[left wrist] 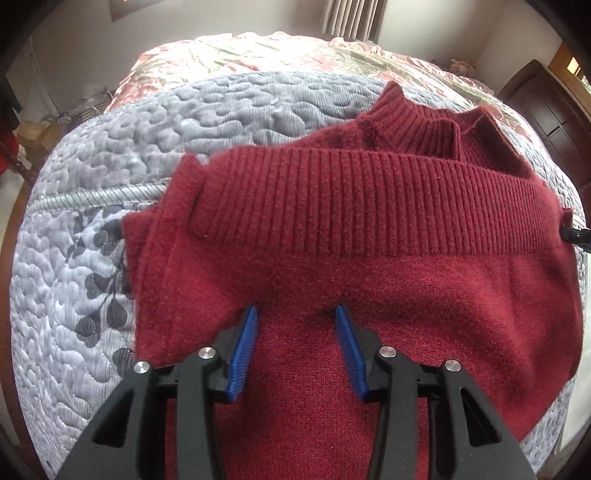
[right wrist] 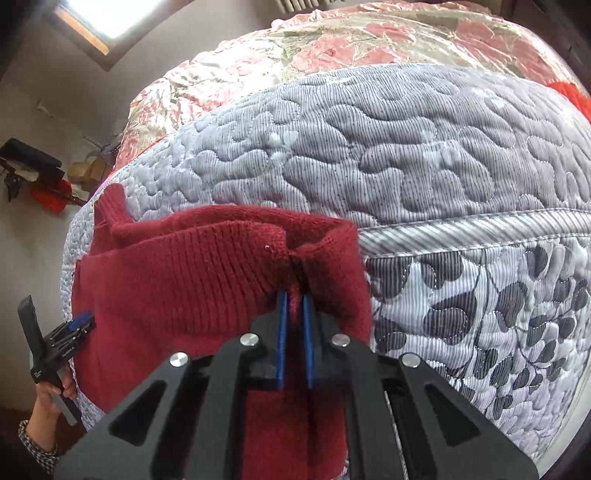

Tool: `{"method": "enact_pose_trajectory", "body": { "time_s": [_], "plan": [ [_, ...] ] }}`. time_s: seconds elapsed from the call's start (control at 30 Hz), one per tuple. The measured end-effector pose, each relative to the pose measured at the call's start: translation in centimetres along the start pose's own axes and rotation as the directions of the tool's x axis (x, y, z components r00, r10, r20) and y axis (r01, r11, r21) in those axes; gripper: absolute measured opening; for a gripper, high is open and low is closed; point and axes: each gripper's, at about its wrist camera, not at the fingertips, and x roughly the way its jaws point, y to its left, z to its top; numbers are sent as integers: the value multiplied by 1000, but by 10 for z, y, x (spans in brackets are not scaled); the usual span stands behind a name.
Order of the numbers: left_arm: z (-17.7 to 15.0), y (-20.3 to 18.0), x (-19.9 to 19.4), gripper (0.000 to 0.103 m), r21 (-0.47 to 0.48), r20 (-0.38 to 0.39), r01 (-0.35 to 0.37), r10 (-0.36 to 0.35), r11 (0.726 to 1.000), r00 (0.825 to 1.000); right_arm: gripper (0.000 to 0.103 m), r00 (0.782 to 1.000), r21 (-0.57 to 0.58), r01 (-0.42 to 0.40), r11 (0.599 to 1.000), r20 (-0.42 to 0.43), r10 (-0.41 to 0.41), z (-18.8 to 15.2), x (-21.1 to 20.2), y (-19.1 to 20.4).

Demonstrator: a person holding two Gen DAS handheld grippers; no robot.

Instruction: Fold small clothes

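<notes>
Left wrist view: a dark red knit sweater (left wrist: 369, 258) lies folded on a bed, its ribbed hem band turned up toward the ribbed high collar, the plain fuzzy knit below it spreading toward the bed's near edge. The left gripper (left wrist: 295, 314) rests on that plain knit with its jaws spread apart, nothing between the blue ridged pads (left wrist: 243, 350). In the right wrist view the right gripper (right wrist: 294, 295) has its jaws pinched tight on a bunched fold of the sweater's edge, the wool puckering above the pads. The left gripper appears there at the sweater's far side, held by a hand (right wrist: 48, 395) in a checked cuff. The sweater sits on a grey quilt (left wrist: 92, 258), puffy with meandering stitching and fine stripes, crossed by a corded seam and printed nearer the edge with dark leaves. Beyond the quilt, toward the head of the bed, lies a glossy pink-flowered bedspread (left wrist: 258, 51). The room has pale walls, a curtain (left wrist: 351, 18) behind the bed, a dark wooden door (left wrist: 543, 107) and a bright window (right wrist: 103, 18).
</notes>
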Motion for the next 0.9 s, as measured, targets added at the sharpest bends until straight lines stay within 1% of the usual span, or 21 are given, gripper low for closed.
{"method": "enact_pose_trajectory", "body": {
  "time_s": [0.07,0.1,0.13,0.2,0.23,0.27,0.33,0.4,0.47,0.5,0.53,0.57,0.63,0.67,0.7,0.77,0.87,0.9],
  "plan": [
    [1,-3,-3,45,1,-8,-7,7,1000,1000,9,1000,0,3,1000,2,-3,1,-2,3],
    [1,-5,-7,45,1,-8,-10,10,1000,1000,17,1000,-2,-4,1000,7,4,-1,-7,4],
    [2,-6,-13,44,-3,-4,-17,17,1000,1000,21,1000,-3,-10,1000,11,10,-3,-12,7],
    [-3,-7,-28,45,-8,16,-36,37,999,999,39,999,-11,7,1000,36,-6,-14,-29,12],
    [-8,-8,-39,47,-3,34,-38,38,999,999,44,999,-16,11,1000,46,-10,-23,-38,13],
    [-15,-9,-49,53,-2,52,-38,38,999,998,47,999,-21,11,1000,52,-10,-35,-46,14],
    [-32,-11,-67,59,10,84,-45,44,999,995,47,999,-39,17,999,45,-15,-62,-58,15],
    [-50,-16,-78,60,28,91,-47,44,998,995,48,1000,-35,21,999,24,-20,-94,-64,12],
    [-68,-19,-80,60,37,71,-44,41,998,997,48,1000,-17,12,1000,-19,-13,-125,-61,7],
    [-75,-21,-79,60,41,59,-43,41,998,997,48,999,-9,22,1000,-37,-22,-138,-58,4],
    [-82,-22,-76,60,40,45,-48,46,998,998,48,998,3,29,1000,-58,-29,-148,-53,2],
    [-88,-22,-73,60,33,28,-51,50,998,998,48,996,25,20,1000,-82,-18,-156,-47,-2],
    [-97,-23,-67,60,12,2,-44,44,999,999,38,993,68,-5,998,-119,13,-166,-36,-8],
    [-102,-24,-63,60,6,-7,-52,52,999,999,29,990,77,4,997,-137,7,-169,-29,-9],
    [-109,-23,-62,60,5,-13,-57,57,998,998,25,990,72,22,997,-144,-12,-172,-25,-9],
    [-116,-22,-57,60,6,-27,-61,61,998,998,21,988,57,53,997,-146,-44,-175,-20,-6],
    [-122,-16,-48,61,-20,-40,-44,43,999,998,21,982,23,108,994,-157,-103,-178,-10,5],
    [-124,-14,-46,61,-29,-37,-34,33,999,999,21,981,28,118,993,-159,-112,-180,-6,7]
  ]
}}
